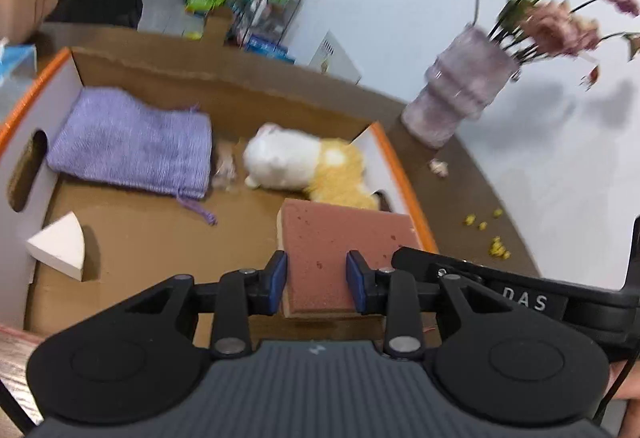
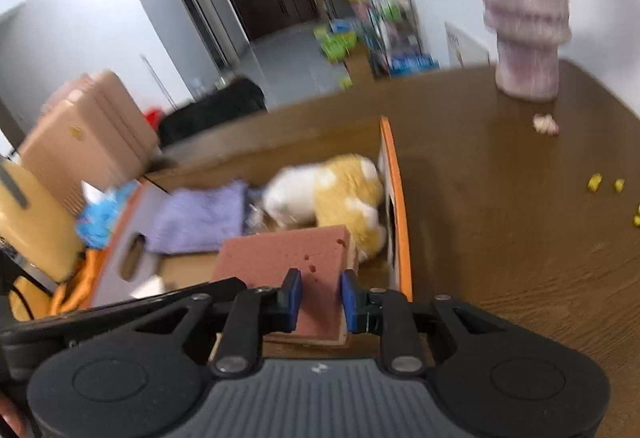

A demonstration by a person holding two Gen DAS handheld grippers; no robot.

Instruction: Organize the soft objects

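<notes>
A pink sponge [image 1: 340, 242] is held over the near right part of an open cardboard box [image 1: 224, 74] with orange edges. My left gripper [image 1: 316, 282] is shut on the sponge's near edge. My right gripper [image 2: 319, 298] is shut on the same sponge [image 2: 288, 250]; its body shows to the right in the left wrist view. Inside the box lie a purple knitted pouch [image 1: 132, 142], a white and yellow plush toy [image 1: 304, 162] and a white wedge-shaped sponge [image 1: 60, 246]. The pouch [image 2: 196, 218] and plush [image 2: 332, 194] also show in the right wrist view.
A vase [image 1: 456, 94] with pink flowers stands on the brown table [image 2: 520, 206] to the right of the box. A small pale object [image 2: 546, 124] and several small yellow bits [image 1: 492, 234] lie on the table. A pink suitcase [image 2: 88, 134] and a yellow chair [image 2: 32, 218] stand to the left.
</notes>
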